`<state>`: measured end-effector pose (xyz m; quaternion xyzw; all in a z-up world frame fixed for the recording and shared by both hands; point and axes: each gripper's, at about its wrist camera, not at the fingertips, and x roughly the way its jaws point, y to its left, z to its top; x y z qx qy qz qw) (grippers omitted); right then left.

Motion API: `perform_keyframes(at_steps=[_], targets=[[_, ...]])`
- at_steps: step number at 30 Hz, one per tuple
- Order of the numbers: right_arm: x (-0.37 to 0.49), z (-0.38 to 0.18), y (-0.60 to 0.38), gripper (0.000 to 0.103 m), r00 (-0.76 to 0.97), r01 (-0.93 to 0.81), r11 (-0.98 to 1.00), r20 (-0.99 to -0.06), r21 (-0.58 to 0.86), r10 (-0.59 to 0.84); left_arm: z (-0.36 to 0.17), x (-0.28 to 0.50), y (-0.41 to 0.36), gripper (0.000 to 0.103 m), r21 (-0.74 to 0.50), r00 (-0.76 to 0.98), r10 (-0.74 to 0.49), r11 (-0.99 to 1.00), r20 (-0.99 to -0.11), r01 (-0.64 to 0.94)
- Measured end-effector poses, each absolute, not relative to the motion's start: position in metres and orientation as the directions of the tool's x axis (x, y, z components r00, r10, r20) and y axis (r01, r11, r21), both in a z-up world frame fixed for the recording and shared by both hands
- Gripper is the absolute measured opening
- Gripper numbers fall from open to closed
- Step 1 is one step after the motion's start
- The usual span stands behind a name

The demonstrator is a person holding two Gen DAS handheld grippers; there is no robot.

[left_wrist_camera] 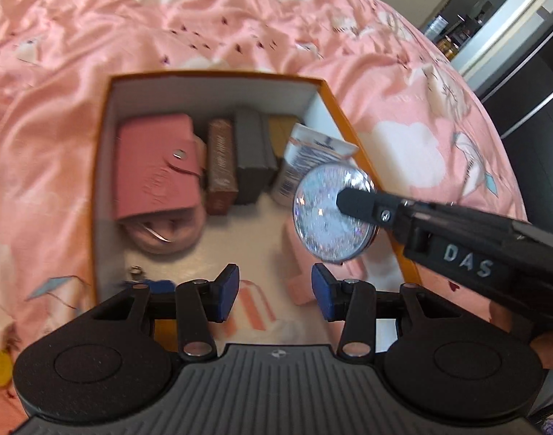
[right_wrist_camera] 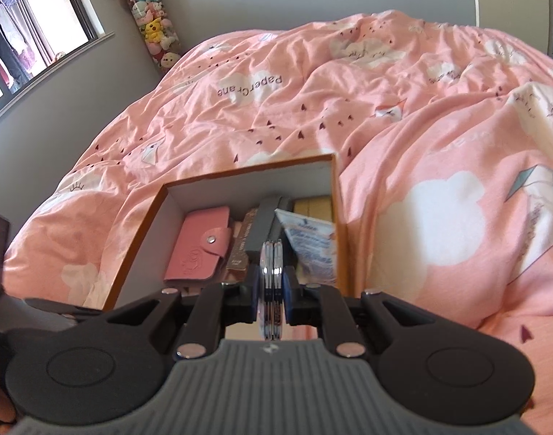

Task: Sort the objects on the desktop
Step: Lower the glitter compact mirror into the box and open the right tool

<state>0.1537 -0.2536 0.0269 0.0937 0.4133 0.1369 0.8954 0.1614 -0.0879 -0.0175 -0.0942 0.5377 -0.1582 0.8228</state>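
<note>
The right hand-held gripper (right_wrist_camera: 272,301) is clenched on a round glittery compact mirror (left_wrist_camera: 332,214), pads pressing its two flat faces, so that in the right wrist view the disc shows edge-on between the fingers. Seen from the left wrist view, one black finger (left_wrist_camera: 360,204) lies across the sparkling face, and the disc hangs clear above the right-hand part of the orange box (left_wrist_camera: 218,77), near the box's right wall. Gripping across the faces looks deliberate: it keeps the thin disc upright, which should let it slip down into the narrow free gap rather than land flat on other items. The left hand-held gripper (left_wrist_camera: 275,291) is released, blue pads apart with nothing between them, hovering over the near end of the box; judged, it stands by and is not steadying the box. Inside, items are packed along the far wall: a pink snap wallet (left_wrist_camera: 157,166) at left, a brown case (left_wrist_camera: 222,166) and a grey case (left_wrist_camera: 253,156) standing on edge beside it, then a white tube (left_wrist_camera: 305,152) directly beyond and under the mirror. The near floor of the box is mostly free. The box sits on a bed with a pink quilt (right_wrist_camera: 421,127), not a worktop. Risk noted: soft bedding may let the box tilt on release.
</note>
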Motion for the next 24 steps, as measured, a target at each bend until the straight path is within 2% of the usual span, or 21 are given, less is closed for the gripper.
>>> perform_keyframes(at_steps=[6, 24], targets=[[0.167, 0.007, -0.231, 0.014, 0.573, -0.171, 0.94, -0.747, 0.295, 0.338, -0.009, 0.157, -0.066, 0.05, -0.255, 0.436, -0.279, 0.96, -0.855, 0.114], [0.207, -0.048, -0.198, 0.014, 0.431, -0.116, 0.922, -0.818, 0.369, 0.381, 0.003, 0.162, -0.01, 0.05, -0.287, 0.53, -0.245, 0.958, -0.812, 0.003]])
